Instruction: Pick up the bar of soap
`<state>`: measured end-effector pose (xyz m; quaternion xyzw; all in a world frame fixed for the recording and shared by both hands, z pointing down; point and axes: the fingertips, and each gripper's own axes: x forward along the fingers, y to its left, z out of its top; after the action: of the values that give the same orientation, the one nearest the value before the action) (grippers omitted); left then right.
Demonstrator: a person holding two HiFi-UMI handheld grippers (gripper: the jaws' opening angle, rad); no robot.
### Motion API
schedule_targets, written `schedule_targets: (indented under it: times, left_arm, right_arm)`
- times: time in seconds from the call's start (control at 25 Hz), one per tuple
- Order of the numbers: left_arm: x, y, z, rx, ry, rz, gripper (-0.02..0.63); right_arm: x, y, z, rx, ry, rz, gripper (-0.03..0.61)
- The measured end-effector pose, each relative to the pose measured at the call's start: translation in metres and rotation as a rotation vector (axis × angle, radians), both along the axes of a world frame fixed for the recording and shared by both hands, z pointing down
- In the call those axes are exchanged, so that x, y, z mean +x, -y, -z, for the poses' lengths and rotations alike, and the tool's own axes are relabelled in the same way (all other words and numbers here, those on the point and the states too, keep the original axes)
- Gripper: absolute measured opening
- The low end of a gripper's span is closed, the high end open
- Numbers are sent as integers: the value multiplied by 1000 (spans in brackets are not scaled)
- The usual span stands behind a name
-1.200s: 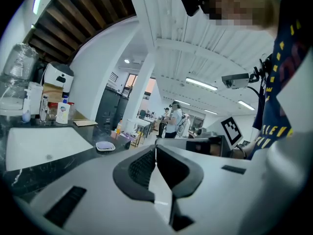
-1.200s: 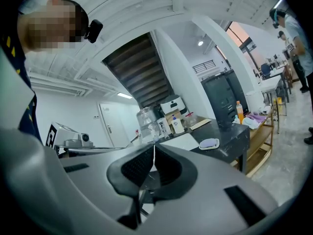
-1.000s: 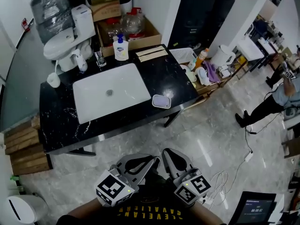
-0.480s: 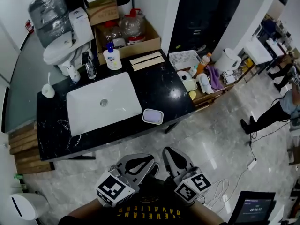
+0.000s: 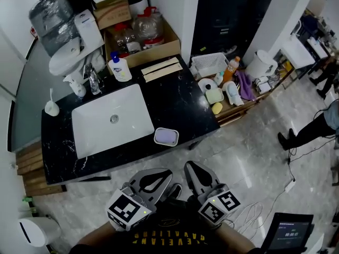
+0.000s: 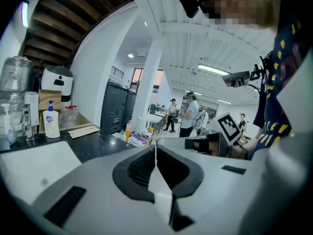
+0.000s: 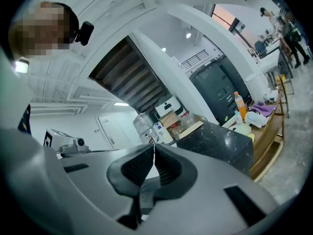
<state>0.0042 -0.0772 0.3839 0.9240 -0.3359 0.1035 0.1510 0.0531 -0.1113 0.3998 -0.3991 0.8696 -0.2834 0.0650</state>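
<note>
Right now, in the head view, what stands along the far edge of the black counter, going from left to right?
White round container → white pump dispenser → faucet → blue-capped hand-wash bottle → wooden slats

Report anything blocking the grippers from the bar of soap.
Nothing visible does. The bar of soap sits in its dish at the counter's front edge; only floor lies between it and the left gripper and right gripper.

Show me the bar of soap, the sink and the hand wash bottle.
bar of soap (image 5: 166,137), head view, middle of its top face.
sink (image 5: 95,136), head view, bare white basin floor.
hand wash bottle (image 5: 121,70), head view, labelled body.
</note>
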Motion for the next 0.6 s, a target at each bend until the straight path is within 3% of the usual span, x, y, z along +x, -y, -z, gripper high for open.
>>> schedule_targets:
  times: [0.28,0.44,0.6]
  left_arm:
    - [-7,41,-12,30,63,-33,15]
    - [-12,67,-34,39,177,-106,27]
    - [-16,87,-64,45,340,-215,94]
  right_arm:
    - [12,21,1,-7,7,-71,17]
    - [19,30,2,-9,5,-133,17]
    - [21,35,0,-19,8,-182,18]
